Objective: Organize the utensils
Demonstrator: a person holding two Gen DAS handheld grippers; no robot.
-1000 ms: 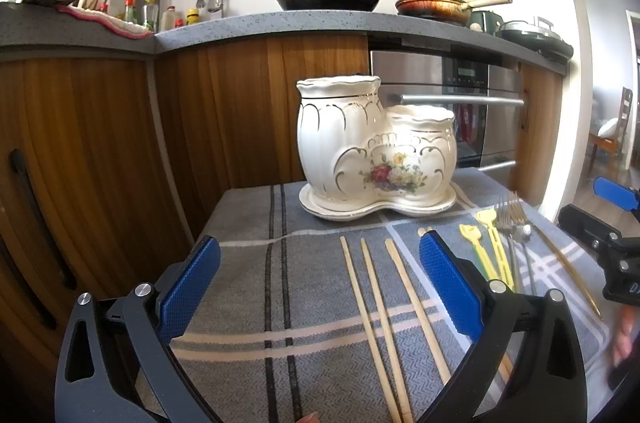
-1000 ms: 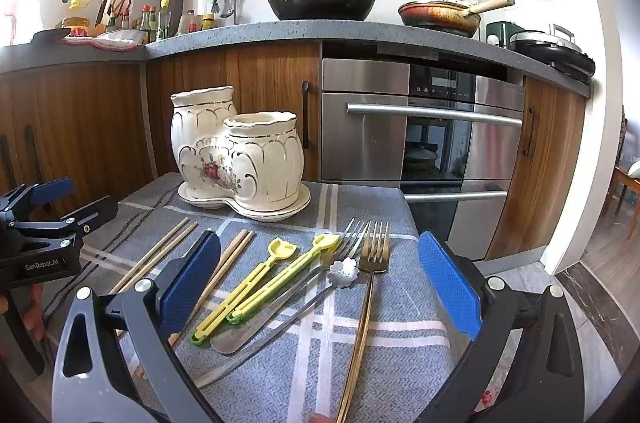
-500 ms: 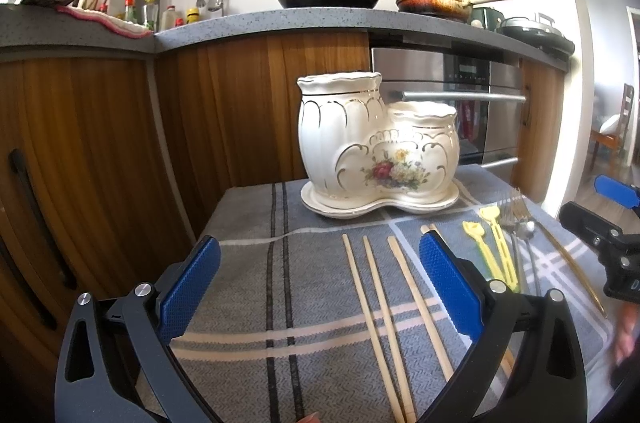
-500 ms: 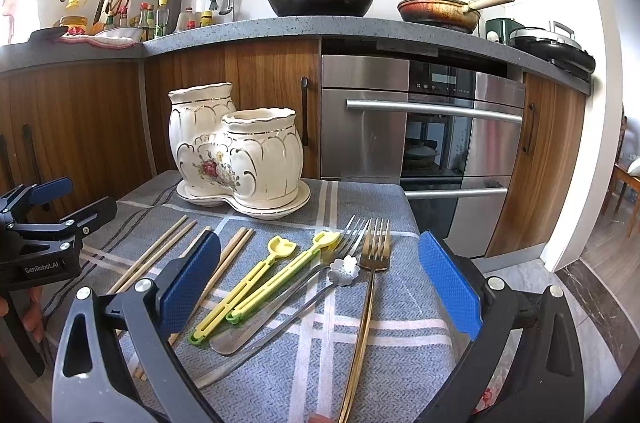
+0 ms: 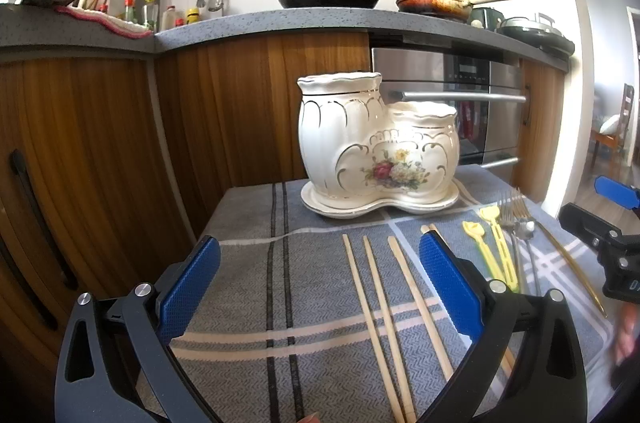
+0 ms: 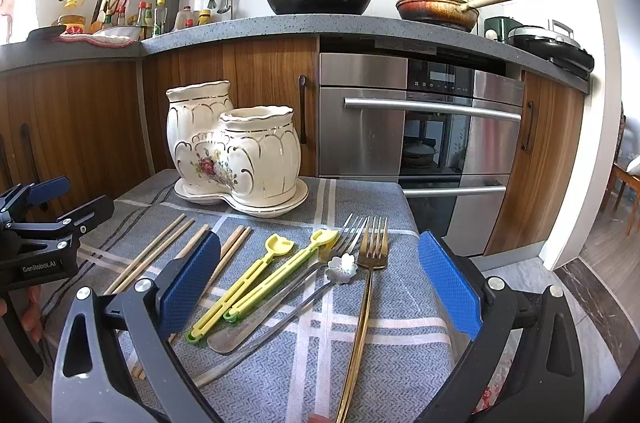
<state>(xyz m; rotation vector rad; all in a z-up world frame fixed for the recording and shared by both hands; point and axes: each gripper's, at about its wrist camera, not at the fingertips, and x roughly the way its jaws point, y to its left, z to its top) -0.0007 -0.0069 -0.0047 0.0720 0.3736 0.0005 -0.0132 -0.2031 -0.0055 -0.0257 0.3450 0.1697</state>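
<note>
Over the last second little has changed: both views have crept slightly closer to the holder, and nothing on the cloth has moved. The left hand-held gripper (image 5: 318, 287) hangs released and empty over the near left of the worktop (image 5: 248, 263), its pads either side of the wooden chopsticks (image 5: 376, 303). Beyond them, at the far edge, stands the two-cup ceramic holder (image 5: 376, 151), with no utensil visible in it. To the right lie the yellow picks (image 6: 256, 283), a silver fork (image 6: 344, 235), a flower-ended spoon (image 6: 340, 269) and the gold fork (image 6: 370, 263). The right hand-held gripper (image 6: 318, 287) is likewise spread and empty above these. I judge sorting has not begun; both are only lining up a first pick.
</note>
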